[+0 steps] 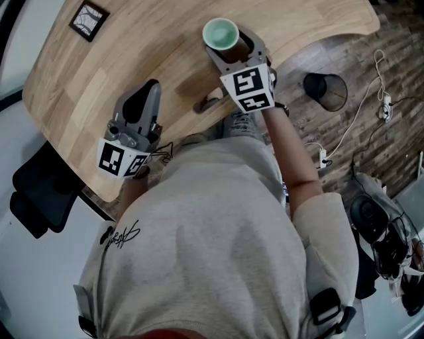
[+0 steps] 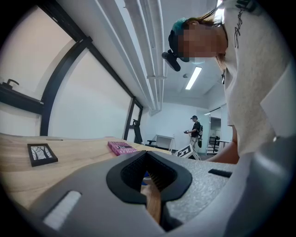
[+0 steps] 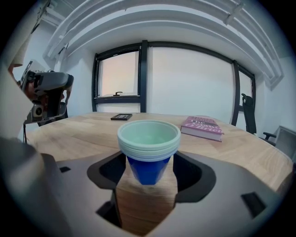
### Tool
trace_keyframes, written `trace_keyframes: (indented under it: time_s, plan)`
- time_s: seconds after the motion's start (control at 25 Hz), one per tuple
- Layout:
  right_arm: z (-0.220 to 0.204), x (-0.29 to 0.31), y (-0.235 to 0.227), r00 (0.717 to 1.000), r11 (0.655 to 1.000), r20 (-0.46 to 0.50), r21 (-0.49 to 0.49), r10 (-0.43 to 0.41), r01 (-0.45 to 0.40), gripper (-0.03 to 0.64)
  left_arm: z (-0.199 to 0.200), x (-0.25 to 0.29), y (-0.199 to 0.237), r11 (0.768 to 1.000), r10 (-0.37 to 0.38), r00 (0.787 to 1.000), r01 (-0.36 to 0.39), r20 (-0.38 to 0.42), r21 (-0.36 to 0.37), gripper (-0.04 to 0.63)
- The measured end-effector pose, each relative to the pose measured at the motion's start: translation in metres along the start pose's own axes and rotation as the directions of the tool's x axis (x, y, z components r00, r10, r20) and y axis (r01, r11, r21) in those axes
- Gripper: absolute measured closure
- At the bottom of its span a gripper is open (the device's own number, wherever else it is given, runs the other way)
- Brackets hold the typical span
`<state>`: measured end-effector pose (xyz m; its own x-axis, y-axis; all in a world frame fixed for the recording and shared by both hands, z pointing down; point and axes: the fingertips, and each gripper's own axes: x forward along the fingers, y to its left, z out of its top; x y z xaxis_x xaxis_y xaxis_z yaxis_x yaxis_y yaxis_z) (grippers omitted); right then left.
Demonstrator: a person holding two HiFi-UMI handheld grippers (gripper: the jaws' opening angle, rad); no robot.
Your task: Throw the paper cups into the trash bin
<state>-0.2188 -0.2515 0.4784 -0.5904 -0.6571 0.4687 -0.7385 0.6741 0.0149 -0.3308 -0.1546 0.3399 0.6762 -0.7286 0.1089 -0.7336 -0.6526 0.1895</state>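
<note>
A stack of paper cups [image 1: 220,33], blue outside with pale green rims, stands upright on the wooden table [image 1: 132,46] near its far edge. My right gripper [image 1: 232,46] reaches round it, jaws wide open. In the right gripper view the cup stack [image 3: 149,148] stands between the jaws with dark gaps on both sides of its blue body. My left gripper [image 1: 149,86] hovers over the table's left part with nothing in it. Its jaws look shut, with only a thin strip of wood showing between them [image 2: 150,178]. The black mesh trash bin [image 1: 326,91] stands on the floor to the right of the table.
A small framed picture [image 1: 89,20] lies at the table's far left. A pink book [image 3: 203,127] lies beyond the cups to the right. White cables [image 1: 381,99] trail across the floor by the bin. A black chair [image 1: 40,192] stands at the left. A person [image 2: 195,129] stands far off.
</note>
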Motion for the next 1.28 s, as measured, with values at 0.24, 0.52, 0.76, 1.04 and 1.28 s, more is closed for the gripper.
trace_keyframes:
  time_s: [0.24, 0.52, 0.76, 1.04, 1.28]
  plan:
    - [0.001, 0.003, -0.005, 0.999, 0.998, 0.013, 0.040, -0.044, 0.044, 0.327, 0.003, -0.003, 0.006, 0.999, -0.033, 0.999, 0.034, -0.004, 0.027, 0.592]
    - [0.008, 0.000, 0.005, 0.998, 0.998, 0.027, -0.006, -0.063, 0.063, 0.327, 0.007, -0.004, 0.019, 0.996, -0.083, 0.997, 0.083, 0.001, 0.043, 0.592]
    - [0.025, -0.015, 0.012, 0.992, 0.994, 0.060, -0.009, -0.112, 0.112, 0.327, 0.009, 0.007, 0.019, 0.987, -0.157, 0.987, 0.156, 0.031, 0.028, 0.592]
    - [0.043, -0.050, 0.010, 0.977, 0.982, 0.107, 0.050, -0.185, 0.180, 0.327, -0.002, 0.020, 0.001, 0.967, -0.254, 0.967, 0.254, 0.002, 0.021, 0.592]
    - [0.053, -0.085, 0.000, 0.963, 0.974, 0.145, 0.047, -0.226, 0.221, 0.327, -0.007, 0.045, -0.025, 0.942, -0.331, 0.943, 0.332, -0.033, 0.049, 0.592]
